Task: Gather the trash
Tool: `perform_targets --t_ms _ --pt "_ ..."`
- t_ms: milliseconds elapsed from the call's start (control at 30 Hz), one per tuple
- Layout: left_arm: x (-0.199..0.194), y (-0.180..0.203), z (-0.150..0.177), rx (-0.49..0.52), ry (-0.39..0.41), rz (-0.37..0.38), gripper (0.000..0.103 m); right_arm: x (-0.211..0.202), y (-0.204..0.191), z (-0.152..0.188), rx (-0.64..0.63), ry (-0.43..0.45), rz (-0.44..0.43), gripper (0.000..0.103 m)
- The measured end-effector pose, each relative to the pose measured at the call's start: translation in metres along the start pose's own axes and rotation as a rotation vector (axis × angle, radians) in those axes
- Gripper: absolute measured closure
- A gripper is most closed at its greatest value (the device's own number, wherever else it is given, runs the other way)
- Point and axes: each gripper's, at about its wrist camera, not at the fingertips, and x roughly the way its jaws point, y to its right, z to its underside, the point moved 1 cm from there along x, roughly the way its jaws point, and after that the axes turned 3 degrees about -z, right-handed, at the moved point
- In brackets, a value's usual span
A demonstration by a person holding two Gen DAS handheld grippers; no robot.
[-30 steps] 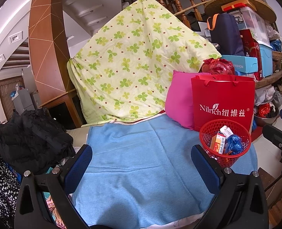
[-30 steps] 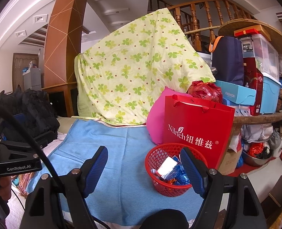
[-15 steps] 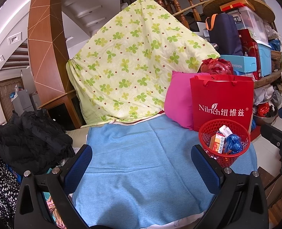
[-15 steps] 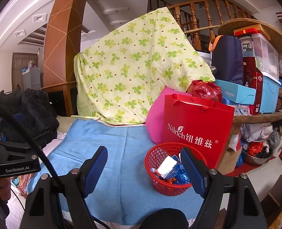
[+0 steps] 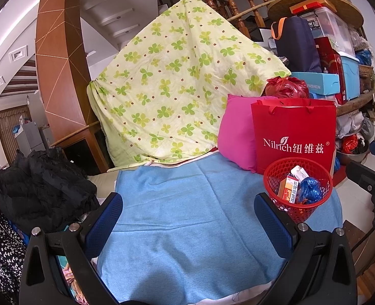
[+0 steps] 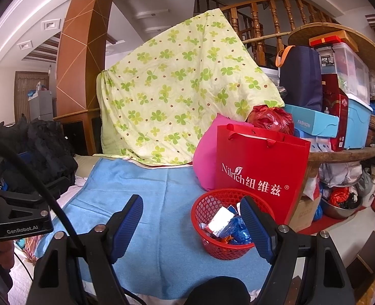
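A red mesh basket [image 5: 279, 178] [image 6: 205, 244] stands on the blue cloth [image 5: 187, 216] [image 6: 146, 203] at its right side. Inside lie an orange and white medicine box [image 5: 290, 189], a white carton [image 5: 298, 171] [image 6: 219, 218] and crumpled blue plastic [image 5: 310, 190] [image 6: 235, 228]. My left gripper [image 5: 188, 208] is open over the bare cloth, left of the basket, with nothing between its fingers. My right gripper [image 6: 191, 213] is open too, its right finger [image 6: 256, 226] in front of the basket, nothing gripped.
A red paper bag [image 5: 293, 132] [image 6: 261, 167] and a pink pillow [image 5: 235, 129] stand right behind the basket. A green clover quilt [image 5: 177, 86] rises at the back. Black clothing [image 5: 37, 180] lies left. Stacked boxes [image 6: 340, 101] fill shelves at right.
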Motion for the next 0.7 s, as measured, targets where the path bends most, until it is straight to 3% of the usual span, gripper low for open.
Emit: perform_targets --t_ms 700 --pt "-0.0029 0.0038 -0.0022 0.004 0.006 -0.004 0.0 0.0005 -0.0024 0.0018 -0.012 -0.003 0.003 0.021"
